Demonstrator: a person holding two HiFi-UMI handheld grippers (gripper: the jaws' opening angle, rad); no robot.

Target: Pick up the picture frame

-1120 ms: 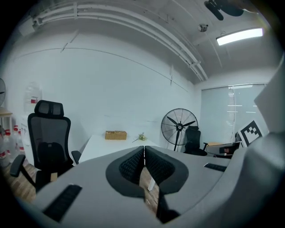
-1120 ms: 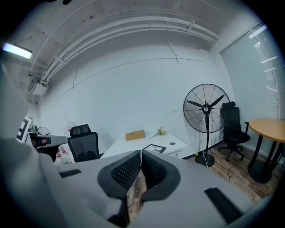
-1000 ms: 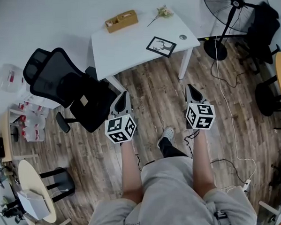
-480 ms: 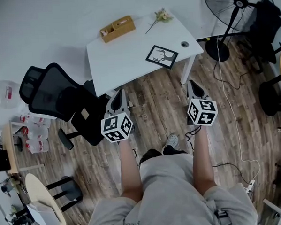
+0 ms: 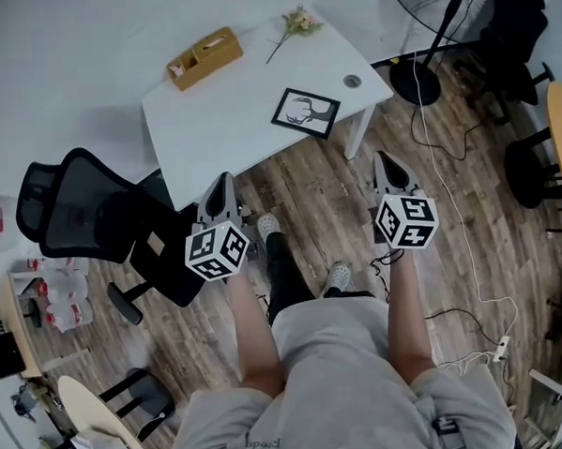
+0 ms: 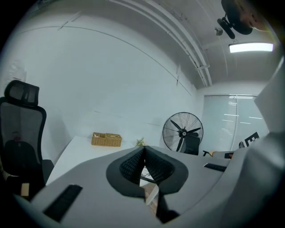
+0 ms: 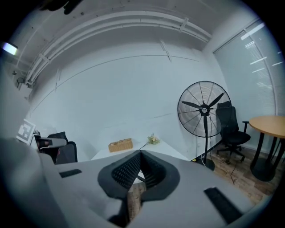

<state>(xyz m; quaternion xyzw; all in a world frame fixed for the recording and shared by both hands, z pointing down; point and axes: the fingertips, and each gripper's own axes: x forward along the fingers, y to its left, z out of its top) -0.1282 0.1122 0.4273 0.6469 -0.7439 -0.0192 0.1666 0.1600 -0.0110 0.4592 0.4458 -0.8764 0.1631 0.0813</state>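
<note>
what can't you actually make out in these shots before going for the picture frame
- Picture frame: print too small in the head view; the shut left gripper and right gripper block it in their own views.
- Round thing on the white table: head view, too small to identify.
- Wicker basket contents: head view, too small.
- Floor fan: head view, cut by the top edge.
</note>
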